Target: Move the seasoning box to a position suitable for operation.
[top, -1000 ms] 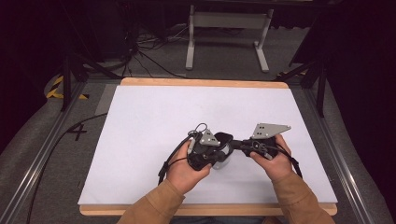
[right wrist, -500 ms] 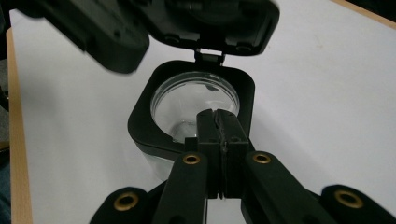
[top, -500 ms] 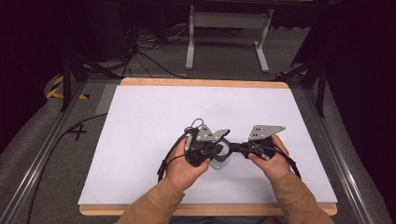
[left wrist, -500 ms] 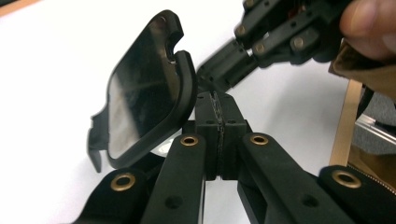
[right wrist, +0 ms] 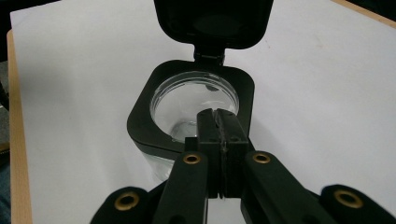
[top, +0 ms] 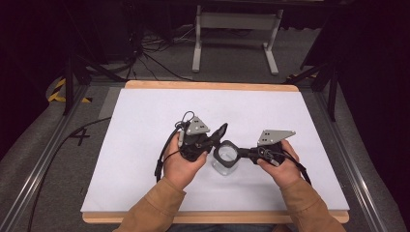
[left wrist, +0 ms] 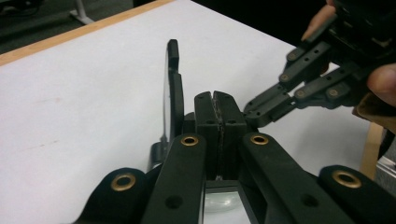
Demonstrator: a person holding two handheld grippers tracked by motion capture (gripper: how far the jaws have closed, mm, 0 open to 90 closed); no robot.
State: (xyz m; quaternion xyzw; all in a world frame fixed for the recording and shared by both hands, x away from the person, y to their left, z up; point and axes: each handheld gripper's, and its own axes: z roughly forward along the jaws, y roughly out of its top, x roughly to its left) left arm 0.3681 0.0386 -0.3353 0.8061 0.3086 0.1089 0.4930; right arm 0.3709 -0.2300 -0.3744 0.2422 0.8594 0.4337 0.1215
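The left gripper is sitting in the person's left hand, just left of mid-table, pointing up and to the right with its jaws closed flat against each other and nothing between them. Its tips are lying beside the raised square black hinged lid, which in the left gripper view is standing nearly upright, edge-on, just left of the shut jaws. The small clear glass jar with a square black collar is standing upright between the two hands on the white table sheet, mouth opening straight up, its hinge on the side away from the right gripper. The right gripper is lying about level in the right hand, pointing left at the collar's edge; in the right gripper view its jaws are pressed shut over the near rim of the collar, though I cannot tell whether they are pinching it. Both tan sleeves are entering from the near edge. Beyond the wooden table border a grey metal stand is standing on the floor, well apart.
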